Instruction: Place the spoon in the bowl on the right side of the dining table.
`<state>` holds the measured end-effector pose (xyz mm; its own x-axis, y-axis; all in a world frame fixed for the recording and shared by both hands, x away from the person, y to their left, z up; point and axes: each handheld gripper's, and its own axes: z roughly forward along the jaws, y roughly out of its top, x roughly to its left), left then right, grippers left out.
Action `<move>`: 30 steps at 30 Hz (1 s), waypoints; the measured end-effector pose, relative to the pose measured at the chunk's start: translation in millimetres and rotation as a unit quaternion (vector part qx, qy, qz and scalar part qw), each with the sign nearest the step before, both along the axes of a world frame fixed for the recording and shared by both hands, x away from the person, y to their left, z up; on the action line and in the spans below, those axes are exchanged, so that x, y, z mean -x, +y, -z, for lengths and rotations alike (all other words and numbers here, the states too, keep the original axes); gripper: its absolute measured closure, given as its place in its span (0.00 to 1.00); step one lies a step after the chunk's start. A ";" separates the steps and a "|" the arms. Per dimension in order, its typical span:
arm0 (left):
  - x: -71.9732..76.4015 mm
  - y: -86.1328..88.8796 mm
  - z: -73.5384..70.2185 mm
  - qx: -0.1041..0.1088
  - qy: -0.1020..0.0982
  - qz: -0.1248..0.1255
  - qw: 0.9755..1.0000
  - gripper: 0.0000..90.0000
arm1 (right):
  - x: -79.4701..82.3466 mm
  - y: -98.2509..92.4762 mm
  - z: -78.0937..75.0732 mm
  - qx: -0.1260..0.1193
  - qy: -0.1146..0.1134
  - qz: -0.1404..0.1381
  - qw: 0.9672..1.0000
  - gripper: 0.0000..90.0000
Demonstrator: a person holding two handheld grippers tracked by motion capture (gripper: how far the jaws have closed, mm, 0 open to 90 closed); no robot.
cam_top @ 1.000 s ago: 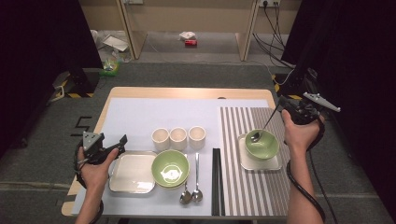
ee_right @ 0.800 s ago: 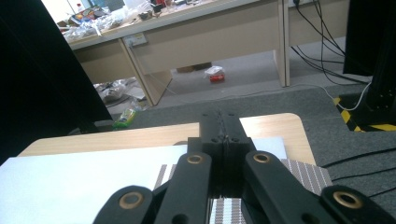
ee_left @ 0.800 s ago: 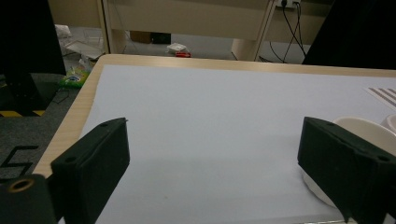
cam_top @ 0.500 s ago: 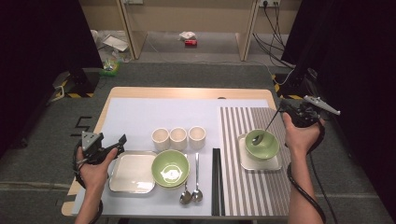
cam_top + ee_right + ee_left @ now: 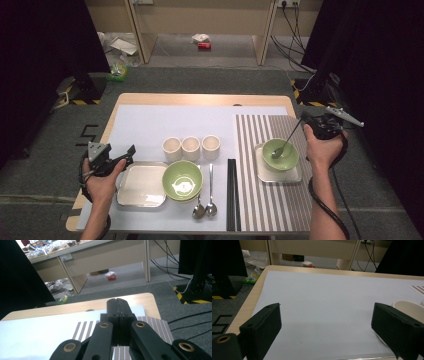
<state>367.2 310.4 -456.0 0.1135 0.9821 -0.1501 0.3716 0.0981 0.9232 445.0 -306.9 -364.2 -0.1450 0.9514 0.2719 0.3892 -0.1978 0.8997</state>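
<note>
My right gripper (image 5: 305,120) (image 5: 117,301) hovers over the right edge of the striped mat (image 5: 250,155), its jaws shut on the handle end of a metal spoon (image 5: 287,140). That spoon slants down to the left, and its bowl rests inside a small green bowl (image 5: 291,151) on a small square white plate (image 5: 295,176). At the table's left front my left gripper (image 5: 127,156) (image 5: 325,315) stands open, holding nothing, just left of a larger square white plate (image 5: 142,186).
A bigger green bowl (image 5: 183,180) overlaps the large plate's right side. Three cream cups (image 5: 191,147) stand in a row behind it; one cup (image 5: 409,308) sits past my left gripper's right jaw. Two spoons (image 5: 210,200) and black chopsticks (image 5: 231,195) lie near the front.
My right gripper has drifted slightly nearer the person, with the spoon's bowl still in the small green bowl. The left gripper has not moved.
</note>
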 end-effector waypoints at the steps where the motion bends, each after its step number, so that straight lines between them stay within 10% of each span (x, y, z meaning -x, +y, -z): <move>1: -0.3 -0.4 0.2 0.000 0.000 0.000 1.000 0.09 | -0.1 -0.7 0.5 0.001 0.001 0.000 1.000 1.00; 30: -0.4 -0.8 0.4 0.000 0.001 0.001 1.000 0.09 | 0.0 -11.1 14.1 0.001 0.027 0.003 1.000 0.99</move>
